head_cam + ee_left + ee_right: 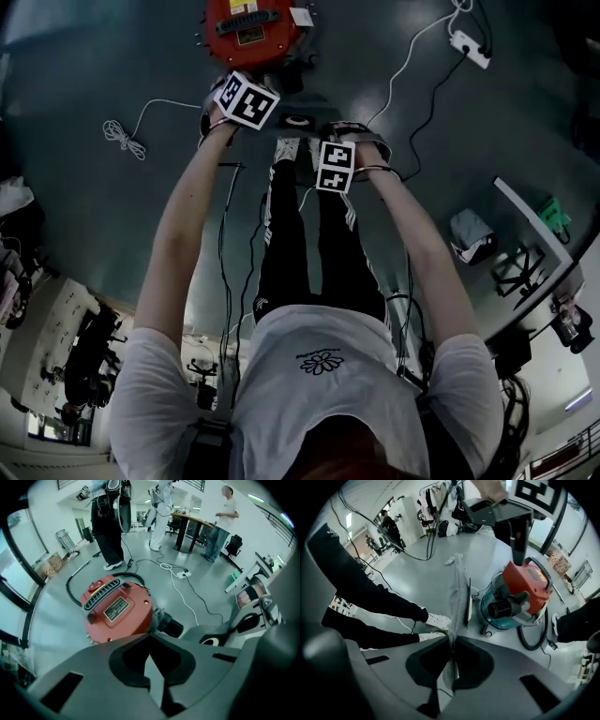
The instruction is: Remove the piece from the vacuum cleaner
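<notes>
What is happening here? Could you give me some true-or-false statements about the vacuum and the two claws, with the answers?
1. The vacuum cleaner has a red top. True.
2. The right claw is empty. False: it is shut on a thin grey piece.
3. The left claw grips the vacuum cleaner. False: it is shut with nothing in it.
4. A white power strip lies on the floor. True.
</notes>
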Available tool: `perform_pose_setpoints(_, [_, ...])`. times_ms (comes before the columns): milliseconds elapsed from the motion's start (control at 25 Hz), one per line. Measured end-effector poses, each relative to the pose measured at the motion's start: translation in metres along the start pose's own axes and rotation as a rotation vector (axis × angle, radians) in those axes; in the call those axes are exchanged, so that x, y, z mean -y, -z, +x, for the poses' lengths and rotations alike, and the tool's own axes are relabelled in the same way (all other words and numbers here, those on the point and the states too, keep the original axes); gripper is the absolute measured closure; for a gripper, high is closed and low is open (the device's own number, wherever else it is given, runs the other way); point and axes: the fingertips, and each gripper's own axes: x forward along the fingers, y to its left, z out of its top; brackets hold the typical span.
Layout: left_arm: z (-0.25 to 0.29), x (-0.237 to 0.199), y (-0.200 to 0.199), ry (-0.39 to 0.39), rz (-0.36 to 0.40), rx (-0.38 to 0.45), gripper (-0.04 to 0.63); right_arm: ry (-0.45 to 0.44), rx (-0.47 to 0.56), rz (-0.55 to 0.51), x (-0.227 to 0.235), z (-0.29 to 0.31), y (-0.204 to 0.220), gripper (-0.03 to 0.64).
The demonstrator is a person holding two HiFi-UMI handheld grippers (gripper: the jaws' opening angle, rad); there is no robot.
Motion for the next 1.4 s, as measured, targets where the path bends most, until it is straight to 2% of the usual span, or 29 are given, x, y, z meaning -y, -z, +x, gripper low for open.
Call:
perform_pose_setpoints(80, [-0.036,0.015,0.006,-0.023,-0.082,0.07,0.596,0.043,0.001,0.025,0.004,-0.033,-0.003,0.591])
perform_pose_setpoints(120, [-0.059,0.019,0.008,-0.042,-0.152,0.123,0.596,0.066,0.01,0.05,0.005,-0.052,-0.007,0.591])
perform_pose_setpoints(240, [-0.133,0.019,0.022,-0.11,-0.424,0.264,0.596,0.132,0.06,0.168,0.007,-0.112,-0.022,0.591])
perform_pose_setpoints(280, [-0.155,0.015,0.026,-0.142,-0.49,0.298,0.595,0.156,0.078,0.214,0.011,-0.131,-0.026,0.591])
perform_pose_setpoints(360, [-0.195,0.008,0.026,-0.194,-0.549,0.36,0.595,0.226,0.126,0.291,0.026,-0.172,-0.035,0.591])
perform_pose_setpoints(440, [-0.237,0.008,0.013,-0.21,-0.533,0.433,0.596,0.319,0.193,0.33,0.041,-0.216,-0.046,0.591])
perform_pose_setpoints(560, [-0.305,0.012,-0.02,-0.243,-0.472,0.596,0.595,0.478,0.293,0.327,0.061,-0.289,-0.064,0.591])
perform_pose_setpoints(760, [-0.411,0.0,-0.058,-0.375,-0.486,0.869,0.595,0.69,0.49,0.367,0.092,-0.396,-0.097,0.591])
perform_pose_setpoints(880, [-0.471,-0.006,-0.081,-0.454,-0.458,1.004,0.595,0.79,0.645,0.429,0.109,-0.453,-0.117,0.591])
perform_pose_setpoints(1040, [-0.536,0.0,-0.096,-0.525,-0.404,1.134,0.596,0.843,0.86,0.522,0.109,-0.519,-0.141,0.591])
perform_pose_setpoints(1240, [-0.609,0.003,-0.097,-0.58,-0.372,1.296,0.595,0.91,1.059,0.59,0.105,-0.589,-0.162,0.589])
perform_pose_setpoints(1320, [-0.625,0.006,-0.097,-0.603,-0.355,1.341,0.595,0.906,1.129,0.587,0.105,-0.606,-0.164,0.589])
perform_pose_setpoints(1400, [-0.633,0.006,-0.094,-0.641,-0.346,1.36,0.595,0.91,1.154,0.577,0.106,-0.614,-0.163,0.59])
